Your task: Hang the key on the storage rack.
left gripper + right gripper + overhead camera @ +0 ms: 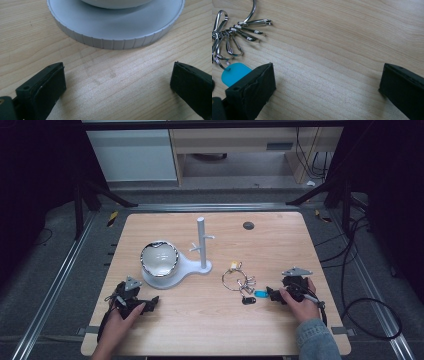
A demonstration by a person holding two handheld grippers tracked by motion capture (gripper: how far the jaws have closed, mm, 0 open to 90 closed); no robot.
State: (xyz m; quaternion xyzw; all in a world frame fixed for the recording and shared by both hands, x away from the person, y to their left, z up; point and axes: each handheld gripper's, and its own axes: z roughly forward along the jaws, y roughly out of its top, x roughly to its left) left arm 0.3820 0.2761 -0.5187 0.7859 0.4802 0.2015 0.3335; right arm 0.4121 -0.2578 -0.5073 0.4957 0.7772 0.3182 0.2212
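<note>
Two grippers parted and empty, left gripper (150, 304) at seven o'clock below stand base (115, 35), right gripper (270, 294) at five o'clock just beside key ring (239, 281) at table centre-right; likely snagging loose clips (239, 32), scattering them sideways.

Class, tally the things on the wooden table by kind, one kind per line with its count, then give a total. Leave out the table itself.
Hand-held claws: 2, left claw and right claw
Grey stand with peg post: 1
Shiny bowl: 1
Key ring bunch: 1
Total: 5
</note>
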